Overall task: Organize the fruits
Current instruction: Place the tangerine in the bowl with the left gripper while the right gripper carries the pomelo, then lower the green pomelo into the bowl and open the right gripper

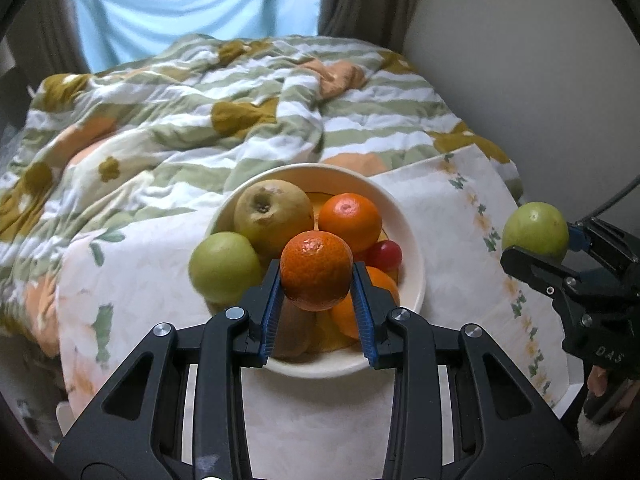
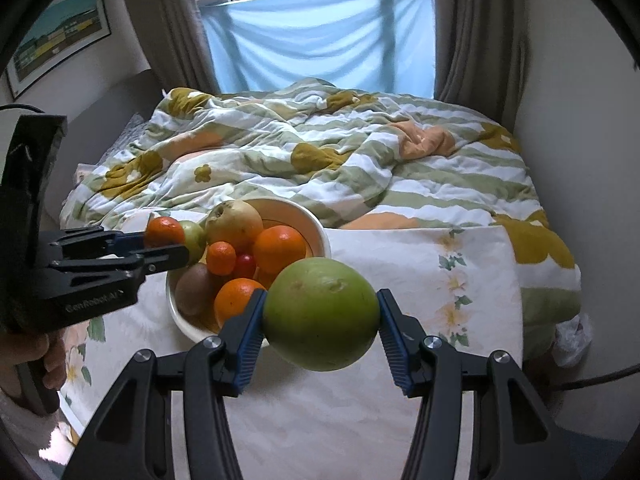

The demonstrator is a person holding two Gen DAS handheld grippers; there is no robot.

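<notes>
My left gripper (image 1: 316,276) is clamped on a small orange (image 1: 316,270), held above the fruit bowl (image 1: 412,240). My right gripper (image 2: 320,316) pinches a green apple (image 2: 322,314) over the floral cloth (image 2: 460,264), beside the bowl. The brown fruit (image 2: 196,288) in it is probably a kiwi.

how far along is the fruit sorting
Done: nothing looks set out yet; the floral cloth beside the bowl is bare. In hand: the left gripper holds a mandarin, the right gripper a green apple. Left: the fruit piled in the bowl.
</notes>
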